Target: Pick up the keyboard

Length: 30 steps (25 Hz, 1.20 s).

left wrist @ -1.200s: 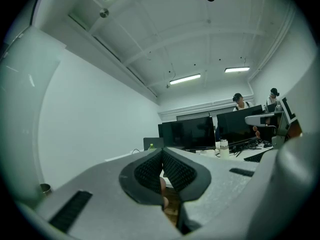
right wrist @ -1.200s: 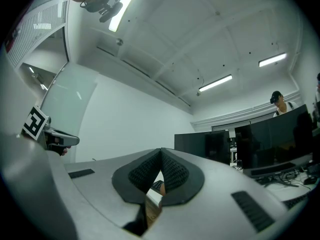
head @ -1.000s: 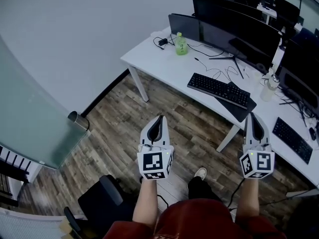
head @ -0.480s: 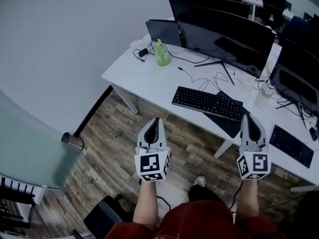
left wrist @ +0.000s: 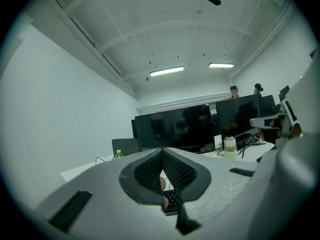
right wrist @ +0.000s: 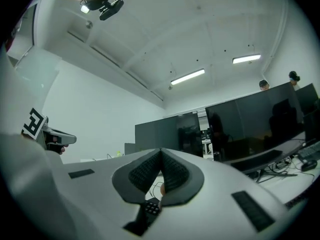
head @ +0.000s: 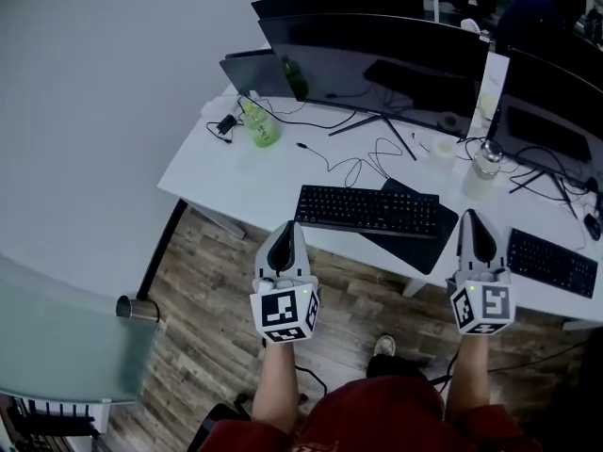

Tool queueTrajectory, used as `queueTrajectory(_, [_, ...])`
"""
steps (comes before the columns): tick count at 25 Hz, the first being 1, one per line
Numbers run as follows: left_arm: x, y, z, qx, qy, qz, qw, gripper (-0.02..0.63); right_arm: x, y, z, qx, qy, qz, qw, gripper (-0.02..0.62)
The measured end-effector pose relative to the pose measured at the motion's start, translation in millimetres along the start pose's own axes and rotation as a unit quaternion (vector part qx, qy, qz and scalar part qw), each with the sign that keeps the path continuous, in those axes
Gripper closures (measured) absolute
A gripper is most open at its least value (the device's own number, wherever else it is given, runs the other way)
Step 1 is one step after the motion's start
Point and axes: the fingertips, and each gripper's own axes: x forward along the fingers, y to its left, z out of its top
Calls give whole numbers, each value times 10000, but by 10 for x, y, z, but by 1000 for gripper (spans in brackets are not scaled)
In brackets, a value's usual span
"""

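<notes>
Two grippers are showing in the head view. You are holding the left gripper (head: 288,228) and the right gripper (head: 471,217) out ahead of you, both pointing toward the white tabletop (head: 231,172). The keyboard (head: 367,211) is lying near the tabletop's front edge, with its right end resting on a dark mat (head: 421,245). The left gripper's tip is sitting close to the keyboard's left end, and the right gripper's tip is sitting just beside the mat's right corner. A green bottle (head: 264,128) is standing further back to the left, in front of a wide monitor (head: 377,50).

Looking along the left gripper (left wrist: 162,153) in the left gripper view, you are keeping its jaws pressed together with nothing between them. A patch of the keyboard (left wrist: 172,202) is showing just beyond and below the tips. The monitor (left wrist: 175,129) is filling the background.

Looking along the right gripper (right wrist: 160,154) in the right gripper view, you are likewise keeping its jaws pressed together and empty. A few keys of the keyboard (right wrist: 151,207) are peeking out beneath the tips.
</notes>
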Motion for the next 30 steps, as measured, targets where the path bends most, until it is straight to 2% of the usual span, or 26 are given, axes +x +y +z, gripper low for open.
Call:
queueTrajectory(9, [459,46,-52,75,251,-130,9996,600,288,-169,-34,15,96,-185,9998,598])
queueTrajectory(15, [719,209,-288,60,453,-198,9988,600,498,-127,-177,-44,223,-32,9997,598])
queueTrajectory(20, [1003,334,-591,104,742,-329,9966,599,684,-123,-497,-123,629,-199,9977,598])
queueTrajectory(25, [1258,500,-969,-48,1126,-531,9922,599,906,-21,-891,-134,1104,-61,9938,592])
queueTrajectory(30, [1466,623,-1425,-103,1571,-650,9854,598,1080,-14,-1371,-142,1648,-165,9861,572])
